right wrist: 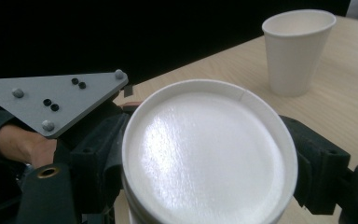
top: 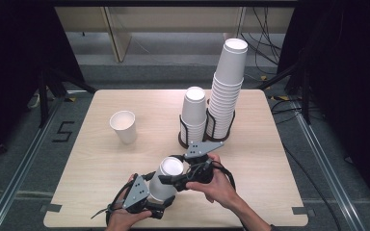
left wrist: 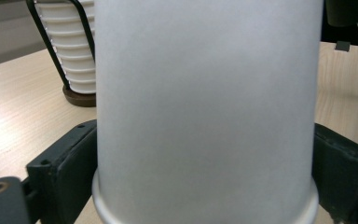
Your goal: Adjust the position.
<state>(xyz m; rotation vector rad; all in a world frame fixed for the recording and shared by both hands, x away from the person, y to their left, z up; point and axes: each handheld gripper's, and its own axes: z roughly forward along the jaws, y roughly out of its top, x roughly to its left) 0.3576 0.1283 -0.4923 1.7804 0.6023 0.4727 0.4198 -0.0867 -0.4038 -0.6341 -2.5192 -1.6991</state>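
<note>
An upturned paper cup [top: 166,179] is pinched by both the left gripper [top: 160,201] and the right gripper [top: 169,179], jaws pressed on its sides; a nested pair is probably being separated. Next, a steady upward pull is called for.

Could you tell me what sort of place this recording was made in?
Probably a lab or test room, not a home: a bare wooden table on grey floor, black curtains at both sides, loose cables behind, and paper cups stacked in wire holders.
</note>
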